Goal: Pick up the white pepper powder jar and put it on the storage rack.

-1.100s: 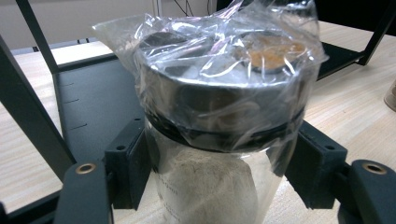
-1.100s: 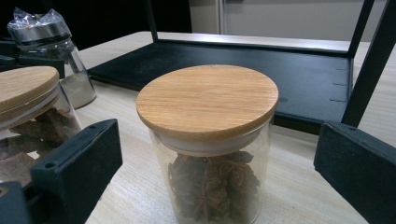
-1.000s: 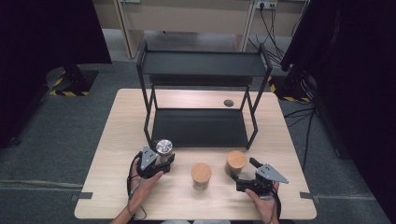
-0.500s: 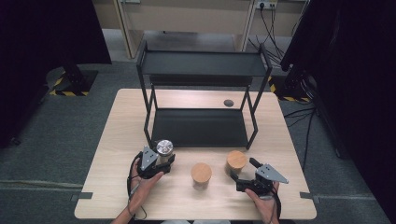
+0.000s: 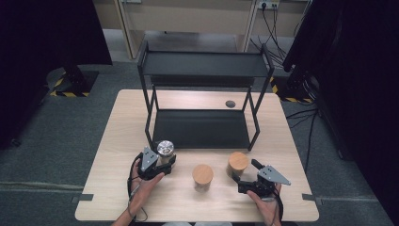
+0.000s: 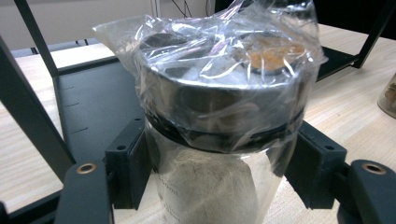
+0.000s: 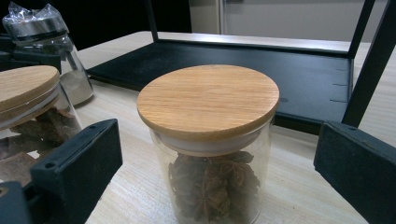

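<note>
The left gripper (image 6: 205, 163) has its jaws pressed on the glass body of the metal-lidded jar (image 6: 219, 140), just under the film-wrapped lid; the jar sits just in front of the black shelf (image 5: 202, 127). Glass looks slick and breakable, the film loose, so the body is probably the safer hold. The right gripper (image 7: 215, 172) stands wide open around the star anise jar (image 7: 210, 140), not touching it.

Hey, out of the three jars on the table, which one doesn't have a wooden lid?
The jar with the metal lid, wrapped in clear plastic, held in the left gripper. The middle jar and the right jar both have round wooden lids.
</note>
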Tool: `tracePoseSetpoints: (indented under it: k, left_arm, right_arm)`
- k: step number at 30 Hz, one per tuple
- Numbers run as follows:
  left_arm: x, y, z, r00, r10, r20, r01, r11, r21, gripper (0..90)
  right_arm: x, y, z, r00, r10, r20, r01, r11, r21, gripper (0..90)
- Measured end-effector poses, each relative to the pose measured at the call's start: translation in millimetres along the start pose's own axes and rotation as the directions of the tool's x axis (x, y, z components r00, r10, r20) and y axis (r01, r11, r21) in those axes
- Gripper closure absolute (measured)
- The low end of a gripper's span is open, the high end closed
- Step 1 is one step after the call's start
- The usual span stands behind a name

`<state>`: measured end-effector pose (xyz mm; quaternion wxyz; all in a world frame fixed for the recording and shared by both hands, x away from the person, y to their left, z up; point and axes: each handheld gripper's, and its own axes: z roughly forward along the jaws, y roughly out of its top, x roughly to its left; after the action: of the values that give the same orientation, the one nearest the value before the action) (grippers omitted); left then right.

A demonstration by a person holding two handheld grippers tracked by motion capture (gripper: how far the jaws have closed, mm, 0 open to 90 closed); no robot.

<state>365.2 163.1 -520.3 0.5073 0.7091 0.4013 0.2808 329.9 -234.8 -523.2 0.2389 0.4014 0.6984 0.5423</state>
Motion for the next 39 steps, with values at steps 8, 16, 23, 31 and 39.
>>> tracePoseSetpoints:
  k: [8, 16, 23, 31, 39]
  left_arm:
    - [1.0, 2.2, -1.0, 0.9999, -0.013, 0.005, 0.013, 0.9999, -0.003, 31.4]
    - [1.0, 4.7, 0.0, 0.9998, -0.018, 0.002, 0.018, 0.9998, -0.007, 31.4]
    - [-1.5, 8.3, 3.9, 0.9999, -0.012, 0.011, 0.012, 0.9999, -0.002, 31.4]
    - [-6.7, 15.2, 8.7, 0.9997, -0.008, 0.022, 0.008, 1.0000, -0.005, 31.4]
    - [-6.5, 21.0, 13.8, 0.9997, -0.015, 0.020, 0.015, 0.9999, 0.003, 31.4]
  right_arm:
    - [0.0, 0.0, 0.0, 1.0000, 0.001, 0.000, -0.001, 1.000, 0.000, 1.4]
    - [0.1, 0.0, 0.1, 1.0000, -0.001, 0.001, 0.001, 1.000, 0.001, 1.4]
    - [1.1, 0.1, 0.3, 1.0000, -0.009, 0.005, 0.009, 1.000, 0.002, 1.4]
    - [1.0, 0.0, 0.3, 1.0000, -0.009, 0.004, 0.009, 1.000, 0.001, 1.4]
    - [1.0, 0.0, 0.2, 0.9999, -0.010, 0.004, 0.010, 1.000, 0.001, 1.4]
